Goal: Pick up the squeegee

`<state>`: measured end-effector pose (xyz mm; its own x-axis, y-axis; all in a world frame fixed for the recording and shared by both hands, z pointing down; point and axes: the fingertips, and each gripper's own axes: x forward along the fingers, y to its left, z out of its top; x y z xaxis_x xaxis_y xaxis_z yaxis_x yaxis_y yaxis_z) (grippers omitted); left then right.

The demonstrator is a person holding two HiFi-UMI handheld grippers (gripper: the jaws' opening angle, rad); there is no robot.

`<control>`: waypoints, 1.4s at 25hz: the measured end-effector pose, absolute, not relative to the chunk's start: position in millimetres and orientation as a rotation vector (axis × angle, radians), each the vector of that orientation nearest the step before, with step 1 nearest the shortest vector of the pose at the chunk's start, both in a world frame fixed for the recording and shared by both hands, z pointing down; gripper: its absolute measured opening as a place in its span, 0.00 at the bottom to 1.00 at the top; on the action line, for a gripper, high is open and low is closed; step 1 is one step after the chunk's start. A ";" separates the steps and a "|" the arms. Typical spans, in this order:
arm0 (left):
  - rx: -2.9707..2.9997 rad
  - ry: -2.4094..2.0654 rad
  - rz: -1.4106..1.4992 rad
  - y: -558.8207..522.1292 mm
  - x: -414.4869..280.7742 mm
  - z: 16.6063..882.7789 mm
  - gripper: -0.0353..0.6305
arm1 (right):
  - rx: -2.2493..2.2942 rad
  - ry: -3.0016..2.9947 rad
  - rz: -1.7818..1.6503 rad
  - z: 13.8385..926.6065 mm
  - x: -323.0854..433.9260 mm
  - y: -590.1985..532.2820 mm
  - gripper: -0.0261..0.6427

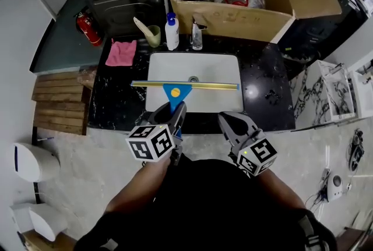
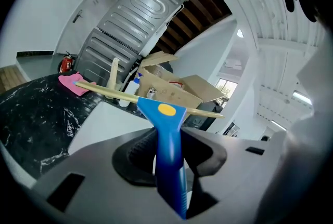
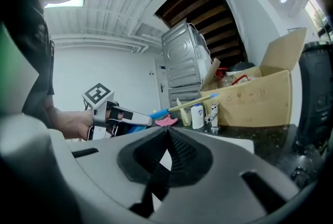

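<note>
1. My left gripper [image 1: 175, 109] is clamped on the squeegee [image 1: 175, 91]. In the left gripper view, its two jaws press on both sides of the blue handle.
2. The handle runs back between my left jaws. The wide blue head with the yellow dot sticks out just past the tips.
3. The squeegee's long yellow blade [image 2: 104, 91] lies crossways in front of my left gripper. It reaches far out to both sides.
4. The blade hangs over the white sink [image 1: 221, 101], which is ahead of and below my left gripper.
5. My right gripper [image 1: 230, 122] is just to the right of the left one. It does not touch the squeegee.
6. In the right gripper view, my right jaws are together, with nothing between them.
7. From my right gripper [image 3: 167, 132], the squeegee [image 3: 192, 102] is off to the left and ahead, held up by my other hand.
8. Past the sink, far ahead of both grippers, are a pink cloth [image 1: 121, 53], a white bottle with a blue cap [image 1: 172, 31] and a big cardboard box [image 1: 245, 23].
</note>
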<state>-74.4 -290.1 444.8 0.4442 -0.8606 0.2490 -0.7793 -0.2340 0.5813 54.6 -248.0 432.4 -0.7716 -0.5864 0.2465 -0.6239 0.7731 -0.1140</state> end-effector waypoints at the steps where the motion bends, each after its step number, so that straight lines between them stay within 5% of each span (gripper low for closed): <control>1: 2.052 -1.367 -0.158 -286.3 -67.0 443.0 0.27 | 0.954 -2.775 0.284 431.6 61.0 -244.4 0.05; 18: 2.118 -1.384 -0.149 -217.0 22.7 412.7 0.27 | 0.996 -2.834 0.306 423.9 148.6 -176.3 0.05; 35: 2.116 -1.401 -0.152 -181.7 -0.3 403.2 0.27 | 0.993 -2.871 0.358 427.2 120.6 -155.4 0.05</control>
<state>-0.3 -181.7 403.2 0.4393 -0.8710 0.2200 -0.8037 -0.2716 0.5295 120.6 -155.4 427.2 -0.7862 -0.5986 0.1534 -0.6179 0.7624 -0.1922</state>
